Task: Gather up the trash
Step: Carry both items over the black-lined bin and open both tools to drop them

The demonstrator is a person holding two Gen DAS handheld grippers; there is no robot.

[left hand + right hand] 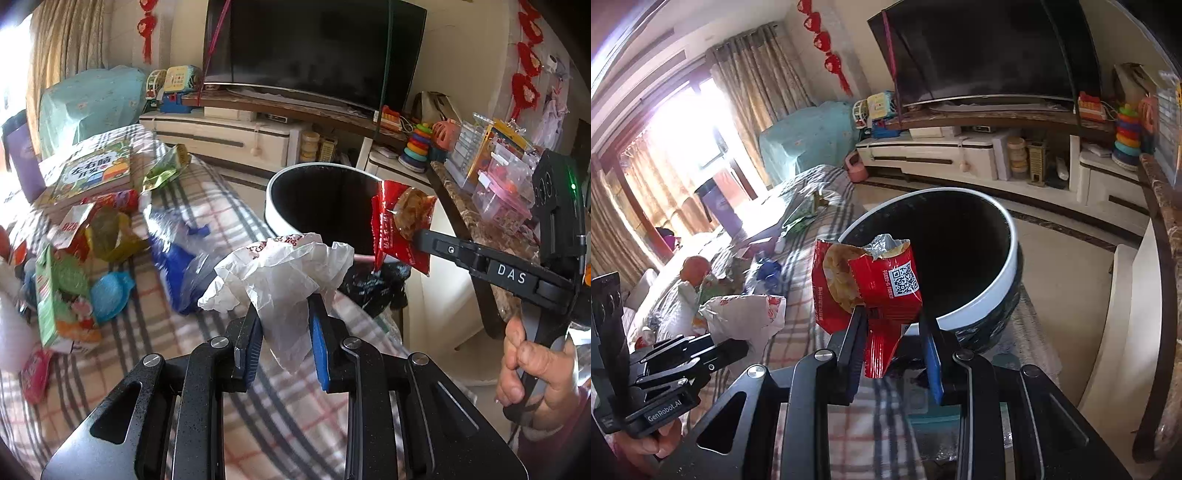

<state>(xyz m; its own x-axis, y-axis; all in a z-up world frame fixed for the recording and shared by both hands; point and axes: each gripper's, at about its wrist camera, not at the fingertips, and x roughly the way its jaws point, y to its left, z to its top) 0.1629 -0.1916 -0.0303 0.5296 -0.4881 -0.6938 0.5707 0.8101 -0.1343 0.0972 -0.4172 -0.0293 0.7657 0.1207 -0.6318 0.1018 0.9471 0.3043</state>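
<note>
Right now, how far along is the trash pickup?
Nothing visibly binned yet. In hand: left hand-held gripper holds a white plastic bag; right hand-held gripper holds a red snack wrapper, both near the trash bin. Left: green carton, blue bag and other wrappers on the plaid cover.

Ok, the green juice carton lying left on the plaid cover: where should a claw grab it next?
Grip the green carton across its narrow sides, coming from above. It lies flat on the plaid cover, long faces up, with a blue lid crowding its right side.

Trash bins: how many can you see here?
1. A single round bin with a white rim and dark inside stands at the end of the plaid-covered surface, just ahead of both grippers. Others could be out of view.
</note>
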